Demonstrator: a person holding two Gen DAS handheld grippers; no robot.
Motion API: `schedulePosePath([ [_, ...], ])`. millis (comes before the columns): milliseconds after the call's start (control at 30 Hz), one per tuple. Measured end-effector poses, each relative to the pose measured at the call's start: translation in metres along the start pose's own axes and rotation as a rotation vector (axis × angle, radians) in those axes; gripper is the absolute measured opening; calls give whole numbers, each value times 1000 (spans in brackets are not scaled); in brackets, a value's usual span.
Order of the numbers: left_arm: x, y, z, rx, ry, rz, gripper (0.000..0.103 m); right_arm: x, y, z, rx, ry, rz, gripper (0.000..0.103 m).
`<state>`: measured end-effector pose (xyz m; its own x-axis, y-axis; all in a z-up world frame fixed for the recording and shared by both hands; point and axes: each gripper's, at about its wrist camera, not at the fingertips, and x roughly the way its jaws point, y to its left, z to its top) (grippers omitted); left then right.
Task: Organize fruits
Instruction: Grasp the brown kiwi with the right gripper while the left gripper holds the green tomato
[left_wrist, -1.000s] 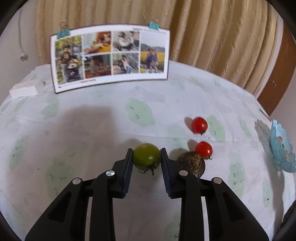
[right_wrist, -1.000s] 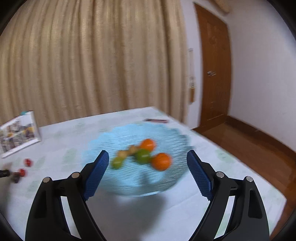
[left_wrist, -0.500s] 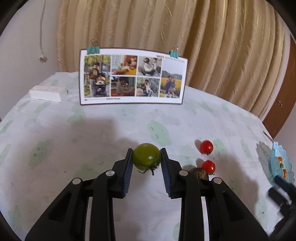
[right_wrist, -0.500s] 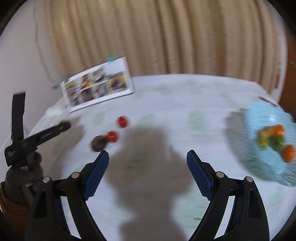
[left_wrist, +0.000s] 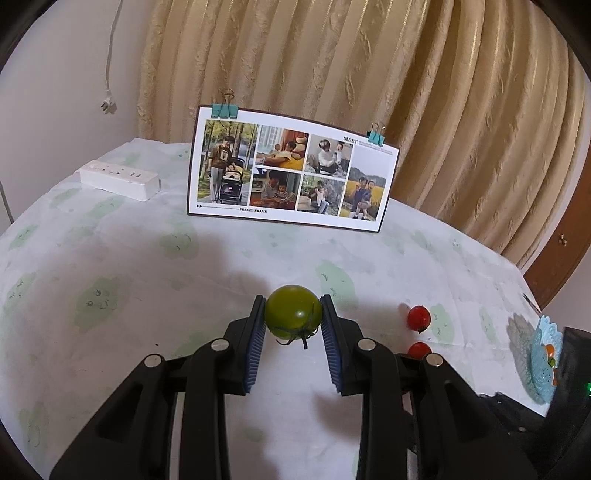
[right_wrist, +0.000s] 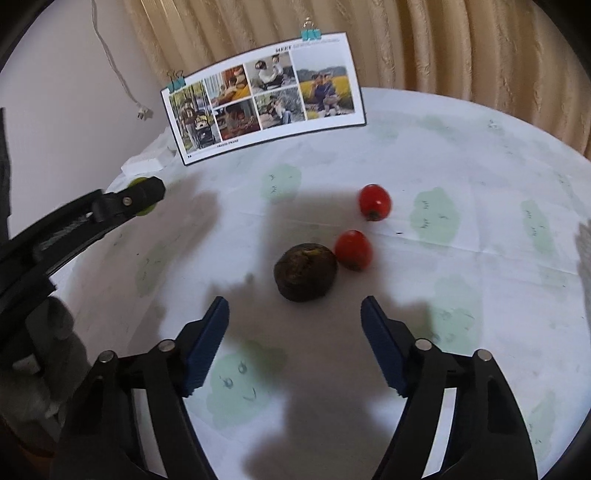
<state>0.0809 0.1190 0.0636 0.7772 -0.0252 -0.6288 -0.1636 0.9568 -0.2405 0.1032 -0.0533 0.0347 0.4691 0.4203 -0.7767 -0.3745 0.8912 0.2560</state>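
My left gripper (left_wrist: 293, 308) is shut on a green tomato (left_wrist: 293, 312) and holds it above the tablecloth; in the right wrist view that gripper (right_wrist: 142, 195) shows at the left with a sliver of green behind its tip. A dark brown round fruit (right_wrist: 306, 272) lies on the cloth, touching a red cherry tomato (right_wrist: 352, 249), with a second red tomato (right_wrist: 374, 202) farther back. My right gripper (right_wrist: 293, 314) hovers just short of the brown fruit, its jaws closing with nothing between them. The light-blue basket (left_wrist: 540, 354) with fruit sits at the right edge.
A photo board (left_wrist: 291, 170) held by clips stands at the back of the table in front of a beige curtain (left_wrist: 369, 74). A white power strip (left_wrist: 119, 179) lies at the back left. A gloved hand (right_wrist: 40, 362) holds the left gripper's handle.
My right gripper swung from the blue basket over to the brown fruit and its jaws narrowed. My left gripper lifted slightly, still holding the green tomato.
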Motion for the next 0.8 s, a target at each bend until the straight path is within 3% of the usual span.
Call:
schedulePosePath([
  [267,-6,3,3,-18,-12,-9,30,22,9,11,-10,20,-41,59],
  [467,-7,3,3,-15,-11,-10,30,26,8,13,-14,20,-75,41],
  [800,-4,-2,-1,2,0,-8,30,-1,1,-1,-6,-26,-76,38],
])
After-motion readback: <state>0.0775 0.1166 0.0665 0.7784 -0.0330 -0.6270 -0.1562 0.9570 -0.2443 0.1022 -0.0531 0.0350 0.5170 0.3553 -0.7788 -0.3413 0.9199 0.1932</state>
